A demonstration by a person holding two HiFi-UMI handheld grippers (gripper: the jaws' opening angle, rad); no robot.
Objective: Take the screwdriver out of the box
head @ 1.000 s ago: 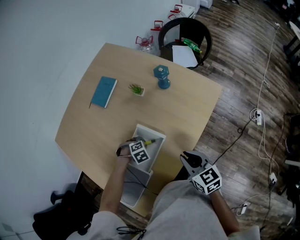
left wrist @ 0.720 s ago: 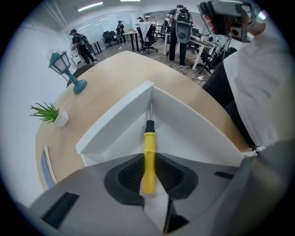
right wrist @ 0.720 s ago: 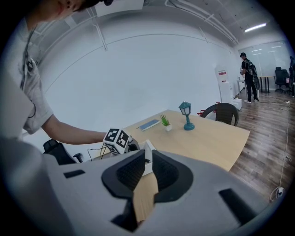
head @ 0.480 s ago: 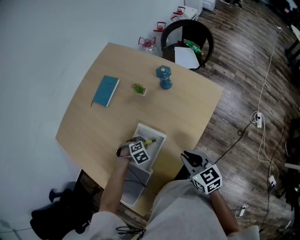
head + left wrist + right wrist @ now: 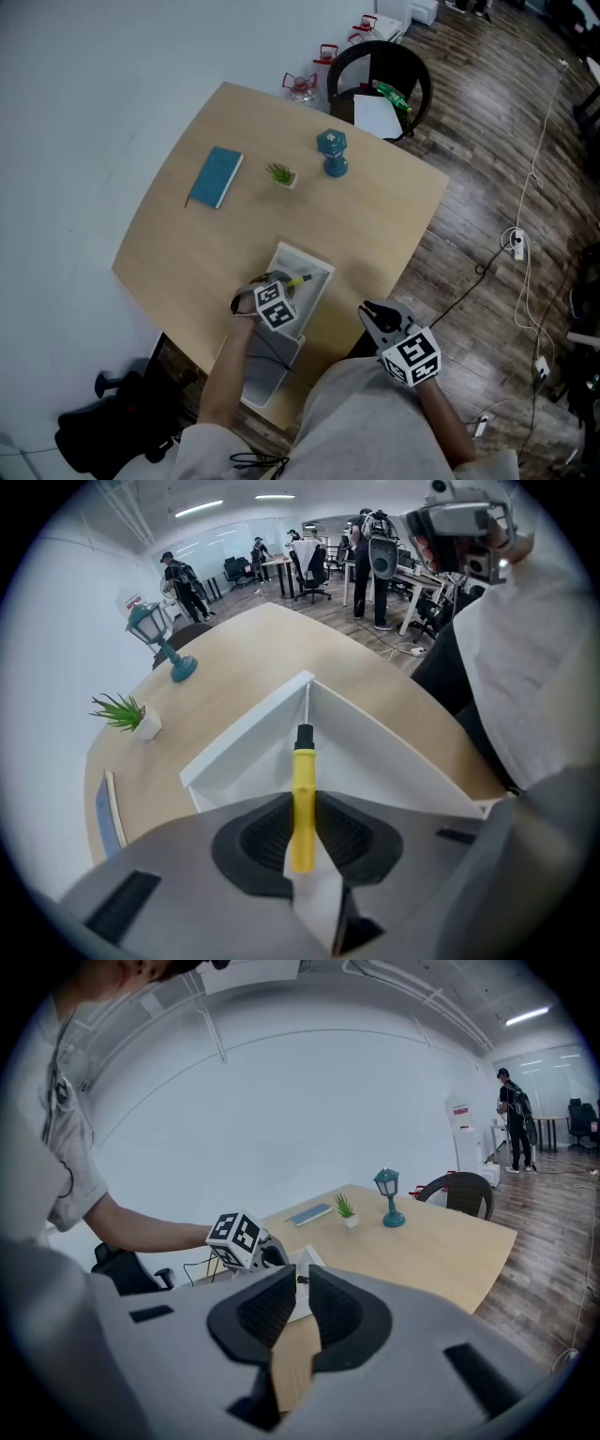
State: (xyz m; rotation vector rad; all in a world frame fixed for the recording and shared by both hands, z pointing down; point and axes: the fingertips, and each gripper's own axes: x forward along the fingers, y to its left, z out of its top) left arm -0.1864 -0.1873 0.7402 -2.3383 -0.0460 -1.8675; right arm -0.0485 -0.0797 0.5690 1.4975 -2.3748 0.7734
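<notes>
Left hand-held gripper (image 5: pixel 279 286): lower centre of head view, pointing steeply down into the white box (image 5: pixel 315 269), jaws pinching the yellow handle of the screwdriver (image 5: pixel 303 794); its black end points at a box corner. Right hand-held gripper (image 5: pixel 367 309): lower right, past the worktop (image 5: pixel 375 225) edge, jaws slightly apart, empty. Upper worktop: blue book (image 5: pixel 215 176), potted plant (image 5: pixel 281 175), blue lamp (image 5: pixel 331 153).

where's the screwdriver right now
In the left gripper view the yellow-handled screwdriver is clamped in the left tongs, tip toward the far corner of the white box, which sits near the table edge closest to the person.
</notes>
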